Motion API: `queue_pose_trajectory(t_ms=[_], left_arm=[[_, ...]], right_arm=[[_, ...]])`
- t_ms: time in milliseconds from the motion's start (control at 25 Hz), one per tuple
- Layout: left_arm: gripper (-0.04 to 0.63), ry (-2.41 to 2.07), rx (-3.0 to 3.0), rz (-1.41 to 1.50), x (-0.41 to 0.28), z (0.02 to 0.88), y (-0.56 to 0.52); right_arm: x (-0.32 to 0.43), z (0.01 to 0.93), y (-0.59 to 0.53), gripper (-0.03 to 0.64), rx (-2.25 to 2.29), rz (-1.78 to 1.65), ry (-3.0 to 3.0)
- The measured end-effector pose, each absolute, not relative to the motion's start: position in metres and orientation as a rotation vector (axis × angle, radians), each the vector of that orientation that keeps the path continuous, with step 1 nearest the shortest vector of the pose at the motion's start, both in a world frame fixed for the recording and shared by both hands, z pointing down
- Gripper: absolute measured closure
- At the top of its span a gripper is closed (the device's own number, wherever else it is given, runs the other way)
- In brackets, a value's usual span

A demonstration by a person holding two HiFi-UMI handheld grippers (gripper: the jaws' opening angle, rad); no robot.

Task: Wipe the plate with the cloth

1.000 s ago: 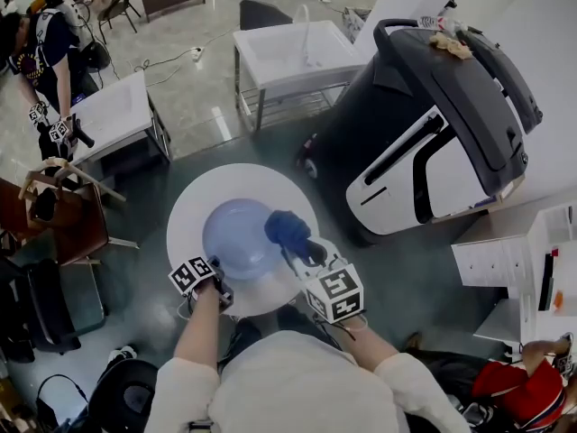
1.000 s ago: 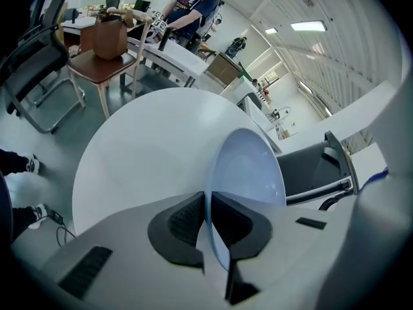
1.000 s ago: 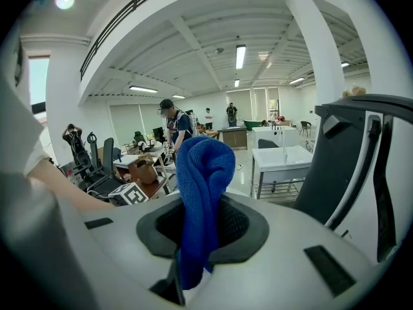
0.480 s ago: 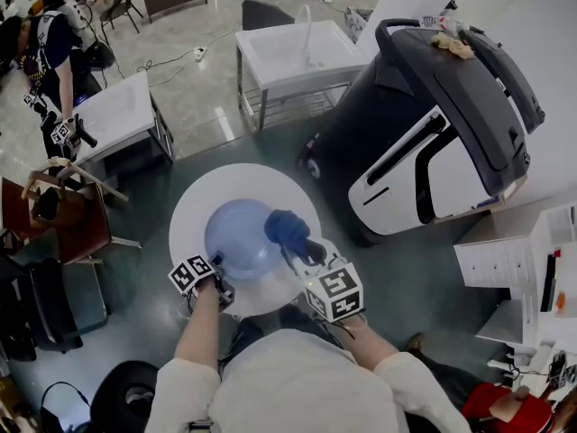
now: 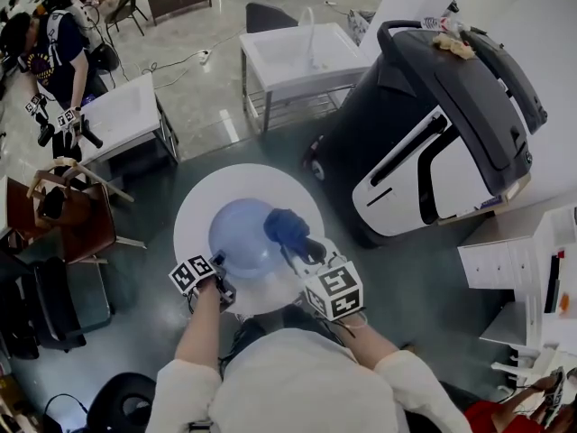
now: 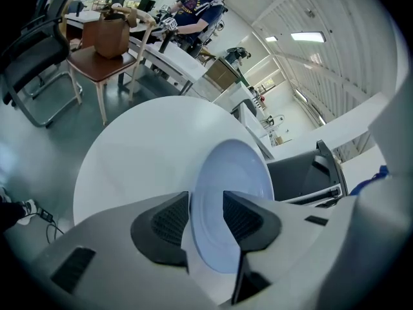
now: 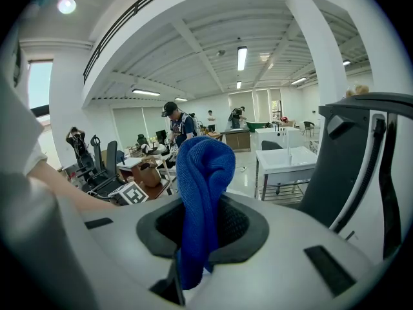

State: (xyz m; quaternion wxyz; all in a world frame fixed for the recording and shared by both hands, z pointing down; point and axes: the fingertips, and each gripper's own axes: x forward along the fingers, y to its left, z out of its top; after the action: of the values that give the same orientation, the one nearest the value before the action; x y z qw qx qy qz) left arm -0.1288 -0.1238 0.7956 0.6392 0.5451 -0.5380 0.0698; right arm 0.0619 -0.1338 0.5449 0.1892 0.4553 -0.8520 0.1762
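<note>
A pale blue plate [image 5: 239,233] lies on the round white table [image 5: 203,197]. My left gripper [image 5: 219,273] sits at the plate's near left rim. In the left gripper view the plate [image 6: 235,179] has its rim between the jaws of the left gripper [image 6: 206,215]; they have just been opening and the pads stand off the rim. My right gripper [image 5: 302,253] is shut on a blue cloth [image 5: 286,226], which is bunched over the plate's right edge. In the right gripper view the cloth [image 7: 203,186] sticks up from the right gripper [image 7: 197,228].
A large black and white machine [image 5: 433,124] stands close to the table's right. A white sink stand [image 5: 297,57] is beyond the table. A wooden chair with a bag [image 5: 63,206] and a white desk [image 5: 117,115] stand to the left, with a person [image 5: 50,48] behind.
Both grippers stay in place at the plate. The head view has drifted slightly, and the person at the back left has shifted.
</note>
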Motion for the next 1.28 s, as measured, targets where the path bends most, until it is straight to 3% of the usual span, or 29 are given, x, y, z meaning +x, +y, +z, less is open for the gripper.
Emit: queue_pose_trajectory(t_ms=[440,680,920,1280], left_arm=[[0.436,-1.212,1.289,0.154,-0.127,0.780,-0.116],[0.437,-1.197,1.515,0.122,-0.114,0.726,-0.129],[0.527,-1.227,1.797,0.146,-0.099,0.663,-0.145],[0.552,-1.278,2.084,0.159,-0.091,0.587,-0.138]], right_arm=[[0.057,0.539,-0.125,0.526,1.269,0.486,-2.419],[0.055,0.531,-0.123,0.526,1.274,0.470,-2.441],[0.054,0.528,-0.121,0.526,1.275,0.464,-2.460],[0.051,0.521,-0.118,0.526,1.278,0.446,-2.482]])
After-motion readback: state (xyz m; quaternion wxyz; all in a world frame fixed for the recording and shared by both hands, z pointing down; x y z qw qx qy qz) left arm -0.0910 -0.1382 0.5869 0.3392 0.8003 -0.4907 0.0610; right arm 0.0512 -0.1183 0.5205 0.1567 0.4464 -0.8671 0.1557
